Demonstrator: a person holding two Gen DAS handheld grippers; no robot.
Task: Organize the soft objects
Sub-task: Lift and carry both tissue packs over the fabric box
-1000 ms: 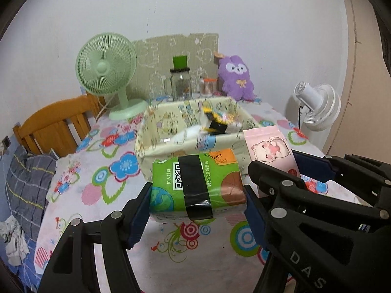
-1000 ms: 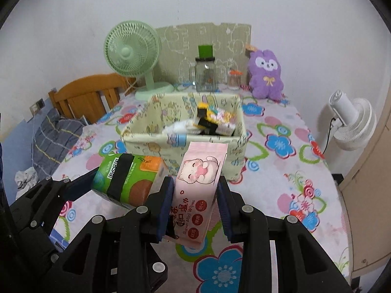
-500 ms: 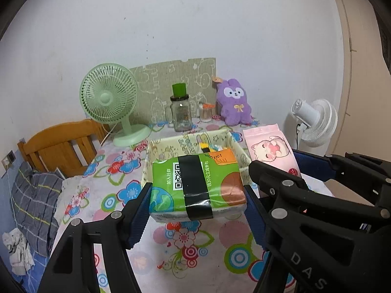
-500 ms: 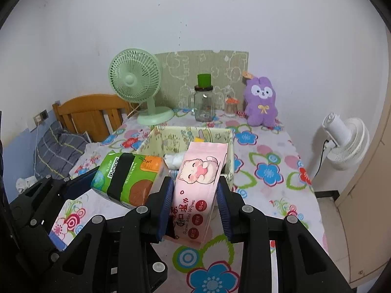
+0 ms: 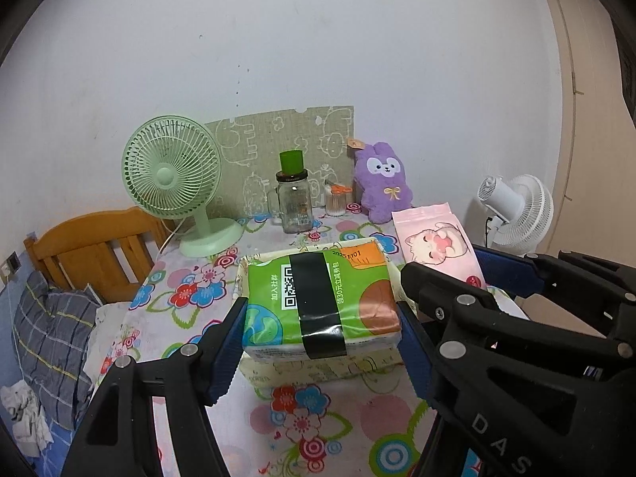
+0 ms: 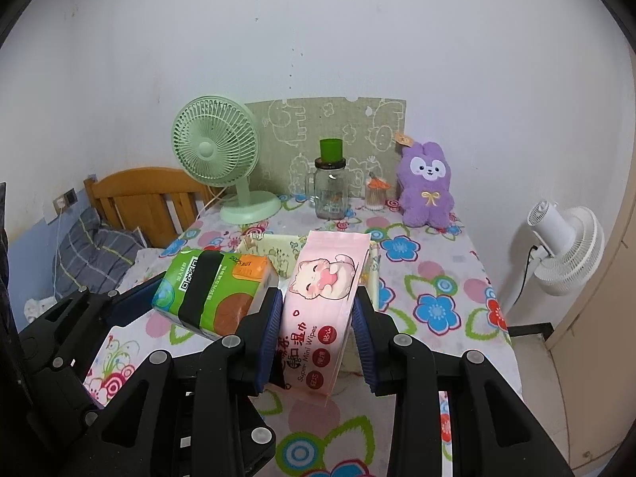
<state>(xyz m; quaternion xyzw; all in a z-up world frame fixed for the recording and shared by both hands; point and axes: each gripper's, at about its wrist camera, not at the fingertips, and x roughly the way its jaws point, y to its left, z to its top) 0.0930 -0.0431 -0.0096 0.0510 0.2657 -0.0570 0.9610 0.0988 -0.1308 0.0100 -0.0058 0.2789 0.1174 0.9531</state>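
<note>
My left gripper (image 5: 320, 334) is shut on a green tissue pack (image 5: 318, 302) with a black band, held above the table in front of a pale yellow fabric basket (image 5: 318, 369). My right gripper (image 6: 318, 318) is shut on a pink wet-wipes pack (image 6: 322, 310) with a cat picture, held up beside the green tissue pack (image 6: 214, 286). The basket (image 6: 274, 250) is mostly hidden behind both packs. The pink pack also shows in the left wrist view (image 5: 437, 242). A purple plush bunny (image 6: 427, 187) sits at the table's back.
On the flowered table stand a green desk fan (image 6: 222, 159), a glass jar with a green lid (image 6: 330, 183) and a small cotton-swab jar (image 6: 375, 194). A wooden chair (image 6: 147, 198) is at left; a white fan (image 6: 568, 246) stands at right.
Both grippers have pulled back and risen with their packs. The basket now looks farther away and lower, and its contents are hidden behind the packs.
</note>
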